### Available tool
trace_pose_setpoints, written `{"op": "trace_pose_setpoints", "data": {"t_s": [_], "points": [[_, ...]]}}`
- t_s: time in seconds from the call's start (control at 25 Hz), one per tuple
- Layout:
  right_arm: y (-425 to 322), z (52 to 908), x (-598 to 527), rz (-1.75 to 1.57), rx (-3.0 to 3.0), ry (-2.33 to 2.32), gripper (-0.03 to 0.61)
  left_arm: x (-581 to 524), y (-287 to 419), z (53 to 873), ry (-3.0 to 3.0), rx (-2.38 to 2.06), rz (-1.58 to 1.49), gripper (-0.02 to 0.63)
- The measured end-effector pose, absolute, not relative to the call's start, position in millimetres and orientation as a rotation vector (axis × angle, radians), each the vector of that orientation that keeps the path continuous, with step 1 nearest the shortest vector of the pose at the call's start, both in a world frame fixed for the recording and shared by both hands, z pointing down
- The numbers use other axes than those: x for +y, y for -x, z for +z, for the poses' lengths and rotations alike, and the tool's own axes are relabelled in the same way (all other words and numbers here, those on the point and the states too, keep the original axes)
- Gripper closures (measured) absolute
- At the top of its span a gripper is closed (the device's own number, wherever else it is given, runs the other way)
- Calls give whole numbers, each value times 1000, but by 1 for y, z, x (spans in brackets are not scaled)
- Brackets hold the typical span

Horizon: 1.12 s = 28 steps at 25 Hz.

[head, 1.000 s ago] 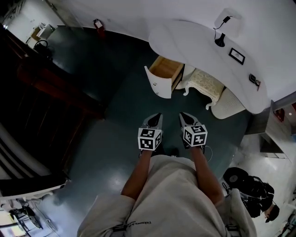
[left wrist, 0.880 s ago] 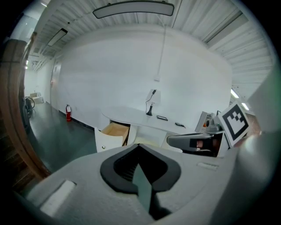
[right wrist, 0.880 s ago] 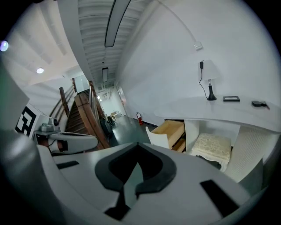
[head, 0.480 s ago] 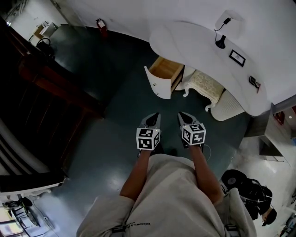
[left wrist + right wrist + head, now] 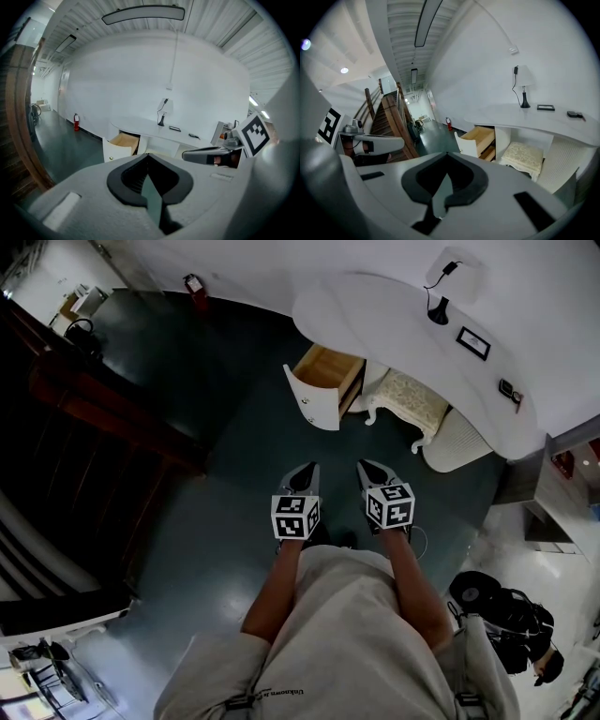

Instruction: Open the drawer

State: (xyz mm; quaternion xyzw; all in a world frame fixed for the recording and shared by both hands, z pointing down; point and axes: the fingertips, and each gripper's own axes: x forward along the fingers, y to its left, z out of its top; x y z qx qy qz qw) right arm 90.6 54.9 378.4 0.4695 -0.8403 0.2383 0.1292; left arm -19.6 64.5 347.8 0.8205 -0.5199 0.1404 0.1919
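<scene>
While the white wooden drawer stands open under the curved white desk, the left tool and right tool hang nearer, jaws together (both empty).

Cushioned stool on dark floor. Lamp and frame up behind it. Extinguisher by wall, stairs left.

Small print is running along the hem of the person's shirt, starting with "Unknown"; the rest is too small to read.
</scene>
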Motion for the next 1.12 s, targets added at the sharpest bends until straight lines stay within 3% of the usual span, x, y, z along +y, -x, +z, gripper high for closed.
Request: {"op": "trace_pose_setpoints", "data": {"t_s": [1.12], "points": [[-74,377,54,617,-2456,-1356,563,77,42,349,-2306,-1539,450,603]]}}
